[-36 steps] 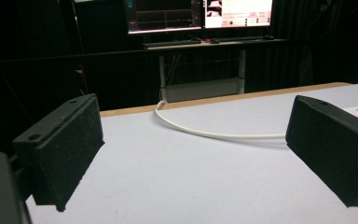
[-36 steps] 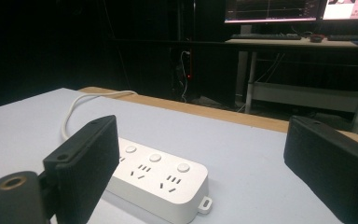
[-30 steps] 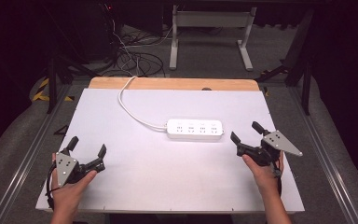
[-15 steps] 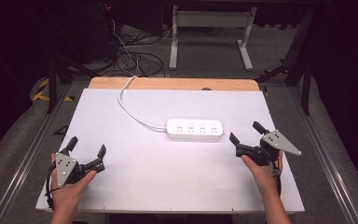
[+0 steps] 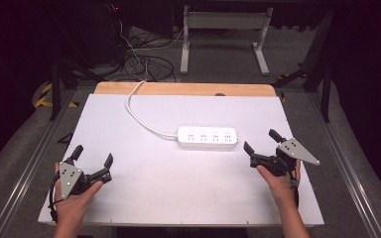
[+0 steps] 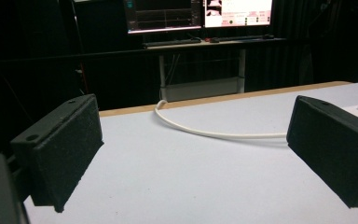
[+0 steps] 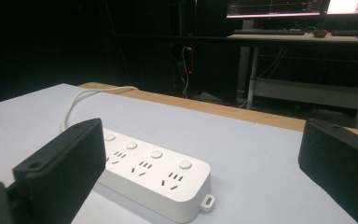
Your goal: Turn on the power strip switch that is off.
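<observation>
My right hand-held gripper hovers jaws apart just beside the power strip mid-counter; my left hand-held gripper waits apart too, well away. The risk is that a one-ended push pivots the strip — its cord dragging.

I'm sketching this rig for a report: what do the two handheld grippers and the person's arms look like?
Both are black two-jaw tools. The left gripper and the right gripper each carry a grey three-cornered plate dotted with small dark holes, and a black cable trails from each. Up close the jaws are blocky, with rough, foam-like inner pads. The forearms are bare; no sleeves in view.
</observation>
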Motion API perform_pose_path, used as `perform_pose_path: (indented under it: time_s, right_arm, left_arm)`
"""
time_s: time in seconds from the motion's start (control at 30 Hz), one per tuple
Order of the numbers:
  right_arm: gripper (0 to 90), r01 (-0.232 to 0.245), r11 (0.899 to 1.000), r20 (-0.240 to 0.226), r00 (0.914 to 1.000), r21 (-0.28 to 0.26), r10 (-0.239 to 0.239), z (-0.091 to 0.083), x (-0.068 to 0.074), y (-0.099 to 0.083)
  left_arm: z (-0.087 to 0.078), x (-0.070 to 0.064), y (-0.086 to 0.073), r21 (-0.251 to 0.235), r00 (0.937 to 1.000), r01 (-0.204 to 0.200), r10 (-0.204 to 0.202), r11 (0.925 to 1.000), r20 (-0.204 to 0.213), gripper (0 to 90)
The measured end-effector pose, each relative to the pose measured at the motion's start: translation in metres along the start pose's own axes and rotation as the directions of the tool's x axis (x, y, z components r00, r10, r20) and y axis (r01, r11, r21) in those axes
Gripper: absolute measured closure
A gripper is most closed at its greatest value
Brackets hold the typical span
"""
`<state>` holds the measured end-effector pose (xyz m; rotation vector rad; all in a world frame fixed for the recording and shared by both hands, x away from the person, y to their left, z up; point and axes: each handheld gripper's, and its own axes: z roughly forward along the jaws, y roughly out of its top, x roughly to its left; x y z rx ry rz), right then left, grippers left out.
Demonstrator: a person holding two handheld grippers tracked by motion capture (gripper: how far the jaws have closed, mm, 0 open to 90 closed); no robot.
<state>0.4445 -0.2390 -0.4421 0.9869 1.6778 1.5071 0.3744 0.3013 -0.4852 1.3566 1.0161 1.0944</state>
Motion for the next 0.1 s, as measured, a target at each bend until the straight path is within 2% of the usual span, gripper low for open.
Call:
perform_pose_path:
  time_s: [0.1]
  right_arm:
    - [1.2,0.002,1.0,-0.001,1.0,-0.001,-0.002,-0.0001,-0.0002,0.0002]
  left_arm:
    - [0.0001,0.0002,-0.0001,0.0,1.0,-0.003,0.003,1.0,-0.002,4.0]
